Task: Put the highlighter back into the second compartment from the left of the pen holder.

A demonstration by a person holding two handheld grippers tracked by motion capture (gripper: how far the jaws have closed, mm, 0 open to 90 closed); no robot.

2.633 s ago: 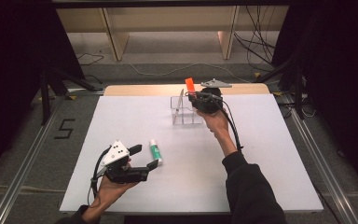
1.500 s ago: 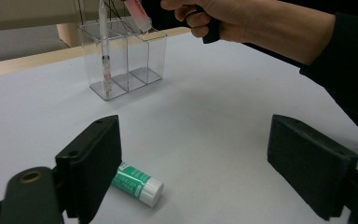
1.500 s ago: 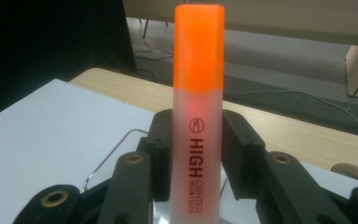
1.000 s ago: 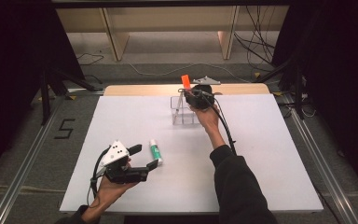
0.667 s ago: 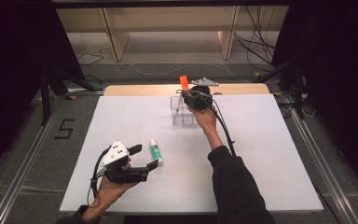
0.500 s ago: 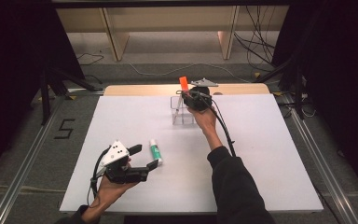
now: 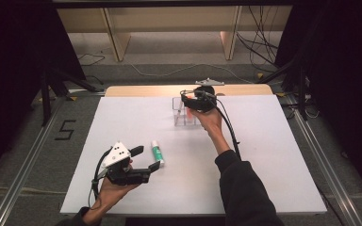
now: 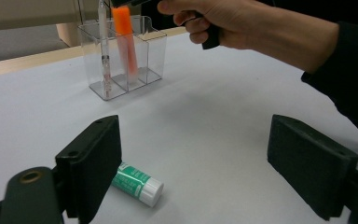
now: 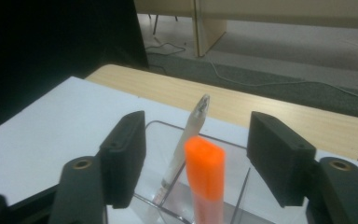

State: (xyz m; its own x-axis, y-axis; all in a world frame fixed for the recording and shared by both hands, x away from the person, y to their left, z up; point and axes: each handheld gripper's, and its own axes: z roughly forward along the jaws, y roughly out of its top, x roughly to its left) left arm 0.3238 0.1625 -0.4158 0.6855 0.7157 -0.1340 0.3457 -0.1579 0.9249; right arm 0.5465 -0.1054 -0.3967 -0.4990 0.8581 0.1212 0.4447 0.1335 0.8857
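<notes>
Much of the clear holder [image 7: 185, 113] is covered in the high view by the right gripper [image 7: 192, 100] and the hand behind it; the holder's compartments can be counted only in the left gripper view, where three are seen side by side; its far rim is cut off there by the top edge. The orange marker [image 8: 125, 39] is seen blurred in that view, its top hidden under the right gripper [image 8: 130, 2]; its lower end is seen through the clear wall, in the middle compartment, though whether it rests on the floor of the holder cannot be made out. In the right gripper view the marker [image 9: 206, 179] is cut off at the bottom edge; a flat-topped, bright orange body is shown, standing upright between the two black jaws with a gap on each side; the jaws have just been opening and nothing is gripped by them. A pale pen [image 9: 183, 149] is seen leaning beside the marker, in the compartment next to it.

The holder is placed at the far middle of the white table [image 7: 273, 155]. The left gripper [image 7: 141, 160] is held at the near left, jaws spread wide and empty; a green and white glue stick [image 7: 157, 152] lies just beyond its tips, untouched; in the left gripper view part of the stick [image 8: 137, 183] is hidden behind one jaw.
</notes>
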